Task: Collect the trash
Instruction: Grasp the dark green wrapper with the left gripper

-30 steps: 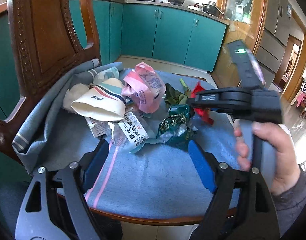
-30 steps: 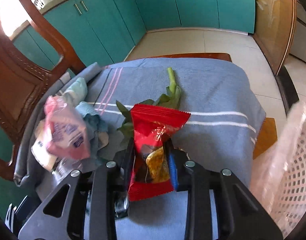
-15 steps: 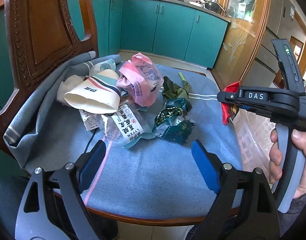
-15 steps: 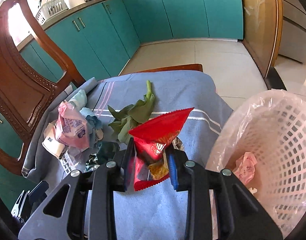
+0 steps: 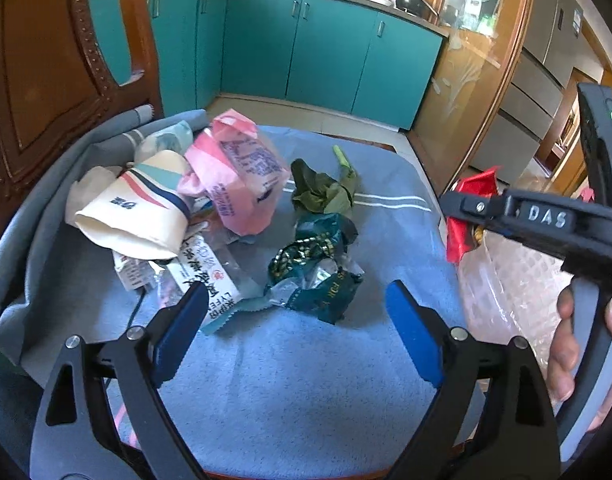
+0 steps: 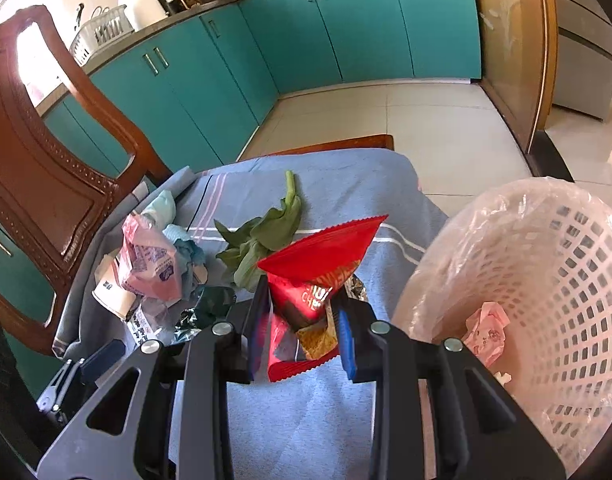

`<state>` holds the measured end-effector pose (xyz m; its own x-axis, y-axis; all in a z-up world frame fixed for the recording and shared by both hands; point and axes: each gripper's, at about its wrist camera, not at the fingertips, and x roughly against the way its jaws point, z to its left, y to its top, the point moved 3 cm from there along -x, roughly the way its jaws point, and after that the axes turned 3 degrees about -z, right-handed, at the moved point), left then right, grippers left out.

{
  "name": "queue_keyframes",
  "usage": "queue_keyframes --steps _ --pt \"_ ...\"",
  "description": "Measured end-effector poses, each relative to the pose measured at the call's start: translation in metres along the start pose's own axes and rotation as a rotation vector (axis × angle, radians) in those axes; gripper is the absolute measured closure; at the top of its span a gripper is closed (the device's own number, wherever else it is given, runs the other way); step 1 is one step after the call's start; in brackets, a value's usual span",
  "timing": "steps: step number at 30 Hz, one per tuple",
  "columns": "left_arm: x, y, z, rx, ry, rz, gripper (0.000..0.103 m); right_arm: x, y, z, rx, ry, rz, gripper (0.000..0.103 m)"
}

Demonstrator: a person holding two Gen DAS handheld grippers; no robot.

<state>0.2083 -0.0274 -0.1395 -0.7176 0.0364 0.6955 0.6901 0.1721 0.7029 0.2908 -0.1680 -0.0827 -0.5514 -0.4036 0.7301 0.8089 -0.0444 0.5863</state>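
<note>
Two grippers are in play, each with two blue-padded fingers. The right gripper [image 6: 302, 322] is clamped on one red snack wrapper [image 6: 306, 280], whose print shows only the broken letters "CHE"; the wrapper hangs above the towel's edge, just beside the one white lattice basket [image 6: 554, 280] lined with a clear plastic bag, where one crumpled pink wrapper [image 6: 488, 330] already lies. In the left wrist view that same gripper's black body reads "DAS", with a person's fingers [image 5: 566, 352] on its handle. The left gripper [image 5: 296, 308] has just been opening its jaws and they stand wide with nothing between the pads, over the blue towel [image 5: 298, 380] spread on the chair [image 5: 46, 80]. Ahead of it lies one dark green foil wrapper [image 5: 314, 272] with gold lettering too crumpled to read. To its left is one clear packet [image 5: 210, 280] printed with Chinese characters and "LYFE", partly under one paper cup [image 5: 134, 208] lying on its side with teal, red and navy stripes. Beyond sit one pink bag [image 5: 238, 176] with small blue print I cannot read and one wilted leafy stalk [image 5: 326, 192].
</note>
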Motion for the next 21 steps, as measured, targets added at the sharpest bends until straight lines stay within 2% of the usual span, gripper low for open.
queue_keyframes --steps 6,8,12,13,15,17,21 --pt "-0.017 0.010 -0.017 -0.052 -0.012 -0.002 0.009 0.003 0.003 -0.004 -0.017 0.008 -0.009 0.072" --pt "-0.030 0.013 -0.026 -0.085 -0.032 0.022 0.009 0.004 0.004 -0.005 -0.019 0.011 -0.012 0.072" --pt "-0.050 0.008 -0.031 -0.076 0.000 0.078 0.011 0.008 0.004 -0.006 -0.017 0.009 -0.020 0.072" --pt "-0.053 0.005 -0.030 -0.059 -0.003 0.091 0.015 0.009 0.004 -0.007 -0.019 0.010 -0.020 0.072" --pt "-0.056 0.000 -0.028 -0.053 -0.002 0.102 0.044 0.009 0.004 -0.007 -0.018 0.008 -0.020 0.072" --pt "-0.057 -0.003 -0.027 -0.054 -0.002 0.110 0.046 0.010 0.004 -0.007 -0.011 0.000 -0.020 0.072" --pt "-0.045 -0.003 -0.024 -0.045 -0.001 0.061 0.050 0.010 0.002 -0.004 0.011 -0.023 -0.024 0.072"
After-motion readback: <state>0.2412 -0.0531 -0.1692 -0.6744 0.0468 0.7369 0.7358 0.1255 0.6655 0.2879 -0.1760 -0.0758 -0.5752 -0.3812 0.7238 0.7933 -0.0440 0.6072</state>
